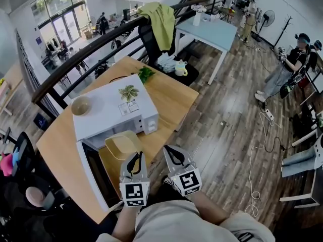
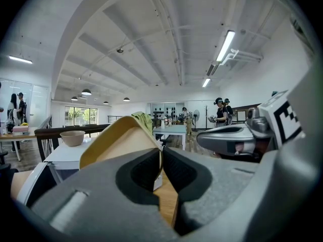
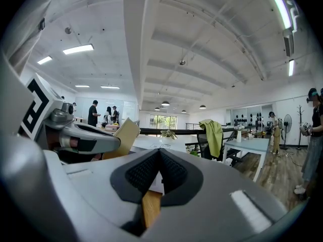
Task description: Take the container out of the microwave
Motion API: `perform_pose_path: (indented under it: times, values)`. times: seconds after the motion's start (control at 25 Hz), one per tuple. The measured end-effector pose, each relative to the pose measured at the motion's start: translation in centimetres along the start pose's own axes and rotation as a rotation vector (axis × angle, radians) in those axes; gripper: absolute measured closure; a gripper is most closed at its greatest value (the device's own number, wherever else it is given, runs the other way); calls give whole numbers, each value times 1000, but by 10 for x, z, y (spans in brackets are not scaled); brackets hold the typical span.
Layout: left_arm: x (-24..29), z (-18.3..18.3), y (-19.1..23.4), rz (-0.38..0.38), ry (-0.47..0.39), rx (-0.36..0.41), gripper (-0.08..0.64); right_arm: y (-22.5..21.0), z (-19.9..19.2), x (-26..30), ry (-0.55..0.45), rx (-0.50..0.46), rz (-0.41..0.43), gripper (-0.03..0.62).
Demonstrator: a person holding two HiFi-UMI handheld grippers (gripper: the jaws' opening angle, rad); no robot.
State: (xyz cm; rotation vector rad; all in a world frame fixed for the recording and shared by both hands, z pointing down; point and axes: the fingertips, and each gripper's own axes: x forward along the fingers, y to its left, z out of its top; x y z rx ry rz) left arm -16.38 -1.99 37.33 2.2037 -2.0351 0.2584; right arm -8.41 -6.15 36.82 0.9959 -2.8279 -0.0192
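Observation:
The beige container (image 1: 122, 144) hangs tilted in front of the white microwave (image 1: 113, 110), outside its cavity and over the wooden table (image 1: 174, 97). My left gripper (image 1: 135, 157) is shut on the container's near rim. In the left gripper view the rim (image 2: 118, 137) runs between the closed pads of my left gripper (image 2: 161, 153). The microwave door (image 1: 92, 178) stands swung open at the left. My right gripper (image 1: 172, 153) hovers just right of the container, shut and empty. In the right gripper view its tips (image 3: 159, 154) meet with nothing between them, and the container (image 3: 124, 134) shows at the left.
A beige bowl (image 1: 81, 105) and a small plant (image 1: 128, 91) sit on top of the microwave. A black railing (image 1: 96, 49) runs behind the table. A chair draped with a green cloth (image 1: 160, 19) and a light blue table (image 1: 209, 32) stand further back. Several people stand in the room.

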Motion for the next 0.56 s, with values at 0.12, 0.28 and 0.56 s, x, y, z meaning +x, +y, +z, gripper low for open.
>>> perform_pose_path:
  times: [0.12,0.28,0.56]
  values:
    - [1,-1,-2,-6,3,7,534,-1,-2,-1,1,-2,-4,581]
    - [1,-4,-3,-7,9,-3,534,-2,-2,-2,2,-5,-2,581]
    - [1,-3,-1,4,10,-12,534,-2,1,-2,-8,-5,9,581]
